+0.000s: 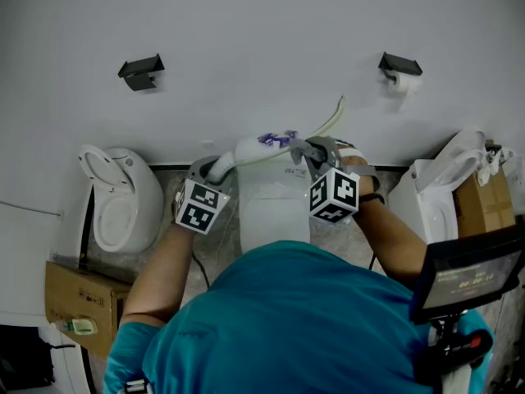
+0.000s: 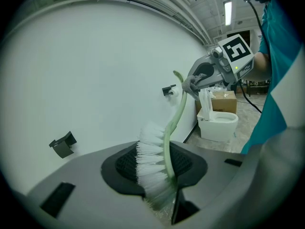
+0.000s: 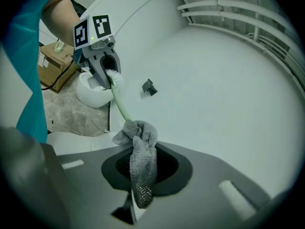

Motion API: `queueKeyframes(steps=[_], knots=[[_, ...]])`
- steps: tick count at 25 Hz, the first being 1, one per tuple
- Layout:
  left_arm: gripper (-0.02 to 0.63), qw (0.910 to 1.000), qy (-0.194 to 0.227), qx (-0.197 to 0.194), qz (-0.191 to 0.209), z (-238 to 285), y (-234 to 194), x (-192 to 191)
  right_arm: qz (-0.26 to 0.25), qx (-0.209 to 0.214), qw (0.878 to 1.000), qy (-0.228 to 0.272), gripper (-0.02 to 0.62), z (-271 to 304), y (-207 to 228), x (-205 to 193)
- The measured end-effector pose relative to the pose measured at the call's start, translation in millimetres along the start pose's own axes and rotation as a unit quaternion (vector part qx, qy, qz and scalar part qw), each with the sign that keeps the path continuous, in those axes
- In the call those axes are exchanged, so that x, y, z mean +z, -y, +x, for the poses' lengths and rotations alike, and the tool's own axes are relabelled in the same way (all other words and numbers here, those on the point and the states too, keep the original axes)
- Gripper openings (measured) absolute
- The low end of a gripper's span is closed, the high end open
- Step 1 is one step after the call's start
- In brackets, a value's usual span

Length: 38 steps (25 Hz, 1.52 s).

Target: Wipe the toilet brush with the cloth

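Note:
The toilet brush has white bristles (image 2: 150, 159) and a pale green curved handle (image 2: 174, 113). My left gripper (image 2: 157, 173) is shut on its bristle head, with the handle rising up and away to the right. In the head view the left gripper (image 1: 215, 171) holds the brush over a toilet tank (image 1: 275, 199), and the handle's tip (image 1: 336, 109) points at the wall. My right gripper (image 3: 138, 175) is shut on a grey mesh cloth (image 3: 142, 151). The cloth is bunched around the handle (image 3: 121, 106) partway along. The right gripper (image 1: 316, 156) is to the right of the tank.
White toilets stand left (image 1: 123, 199) and right (image 1: 435, 199) of the middle one. Cardboard boxes sit at the left (image 1: 78, 302) and far right (image 1: 484, 203). The wall carries a black bracket (image 1: 141, 71) and a paper roll holder (image 1: 400, 66).

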<state>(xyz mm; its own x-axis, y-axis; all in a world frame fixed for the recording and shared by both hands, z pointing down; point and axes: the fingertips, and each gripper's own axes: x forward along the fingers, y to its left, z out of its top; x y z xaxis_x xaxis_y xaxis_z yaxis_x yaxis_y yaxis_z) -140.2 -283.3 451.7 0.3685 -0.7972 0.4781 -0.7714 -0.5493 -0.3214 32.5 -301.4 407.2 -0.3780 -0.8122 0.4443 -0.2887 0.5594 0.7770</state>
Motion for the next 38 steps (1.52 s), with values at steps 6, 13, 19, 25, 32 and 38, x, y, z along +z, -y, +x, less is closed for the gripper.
queueKeyframes(steps=[6, 13, 19, 25, 32, 38], knots=[[0.143, 1.0, 0.006, -0.005, -0.002, -1.2, -4.3, -3.3, 0.003, -0.015, 1.0, -0.004, 0.031, -3.8, 12.5, -6.0], [0.143, 0.9999, 0.013, -0.006, 0.003, -5.9, -6.2, -3.9, 0.012, -0.036, 0.999, -0.015, 0.031, -9.2, 31.4, -20.0], [0.141, 0.9995, 0.014, 0.005, 0.026, -11.8, -8.7, -0.4, 0.016, -0.047, 0.999, -0.022, 0.031, -13.9, 44.3, -30.0], [0.14, 0.9979, 0.007, 0.021, 0.061, -18.8, -13.4, -2.5, 0.024, -0.06, 0.997, -0.035, 0.031, -20.9, 59.6, -43.9], [0.14, 0.9944, 0.001, 0.034, 0.101, -22.7, -13.0, -4.4, 0.025, -0.074, 0.995, -0.054, 0.031, -26.2, 77.3, -61.6], [0.14, 0.992, 0.011, 0.028, 0.123, -27.9, -5.2, -2.2, 0.019, -0.085, 0.994, -0.071, 0.031, -27.1, 95.8, -79.8]])
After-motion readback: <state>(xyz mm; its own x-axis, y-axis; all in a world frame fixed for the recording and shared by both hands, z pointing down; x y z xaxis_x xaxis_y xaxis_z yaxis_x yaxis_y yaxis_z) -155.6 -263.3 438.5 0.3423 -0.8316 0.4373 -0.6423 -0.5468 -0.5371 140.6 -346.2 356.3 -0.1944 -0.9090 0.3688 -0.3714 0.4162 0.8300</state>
